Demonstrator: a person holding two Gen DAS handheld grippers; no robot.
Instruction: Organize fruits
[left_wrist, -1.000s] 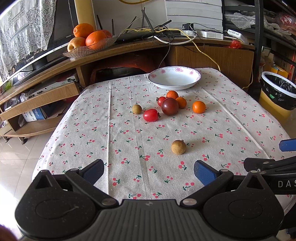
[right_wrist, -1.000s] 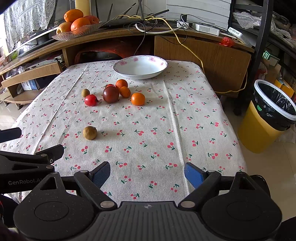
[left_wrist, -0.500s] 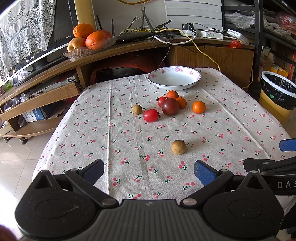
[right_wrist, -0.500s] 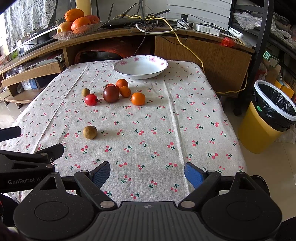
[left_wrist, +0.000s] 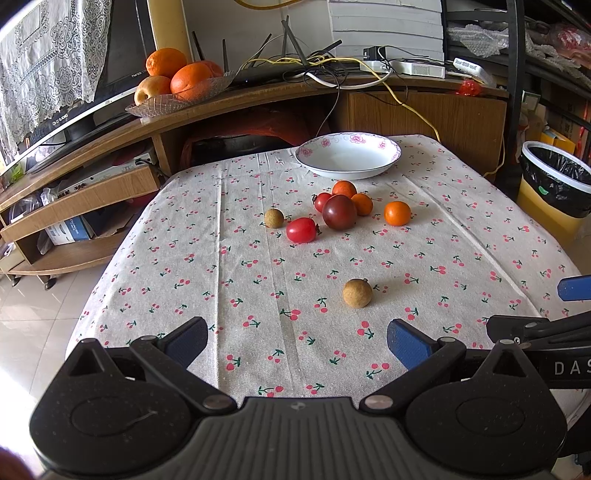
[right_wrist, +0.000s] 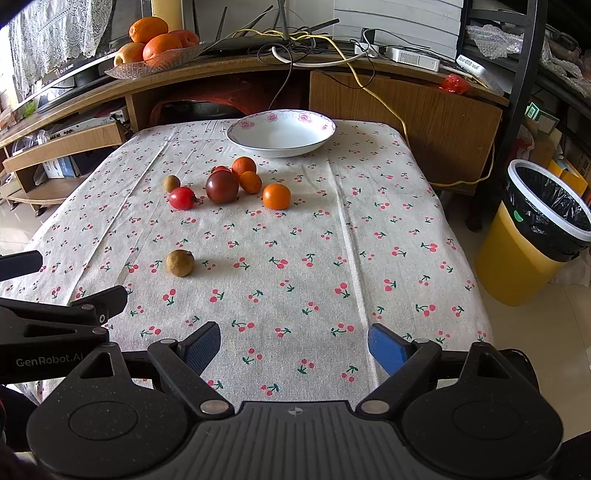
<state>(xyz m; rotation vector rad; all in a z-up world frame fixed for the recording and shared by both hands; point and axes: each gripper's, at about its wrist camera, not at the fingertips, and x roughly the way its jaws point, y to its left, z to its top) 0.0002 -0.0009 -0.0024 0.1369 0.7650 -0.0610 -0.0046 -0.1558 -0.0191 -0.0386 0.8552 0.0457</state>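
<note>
A white flowered bowl (left_wrist: 349, 155) (right_wrist: 281, 133) stands empty at the table's far end. In front of it lies a cluster: a dark tomato (left_wrist: 339, 212) (right_wrist: 222, 187), a red tomato (left_wrist: 301, 230) (right_wrist: 182, 198), three small oranges, one apart (left_wrist: 397, 213) (right_wrist: 276, 196), and a brown longan (left_wrist: 273, 218). Another longan (left_wrist: 357, 293) (right_wrist: 180, 263) lies alone nearer me. My left gripper (left_wrist: 295, 341) is open and empty over the near table edge. My right gripper (right_wrist: 293, 345) is open and empty beside it, to the right.
The table has a cherry-print cloth (right_wrist: 332, 240). A glass dish of large oranges (left_wrist: 177, 79) sits on the wooden shelf behind. A yellow bin with a black bag (right_wrist: 535, 232) stands on the floor to the right. Cables lie on the shelf.
</note>
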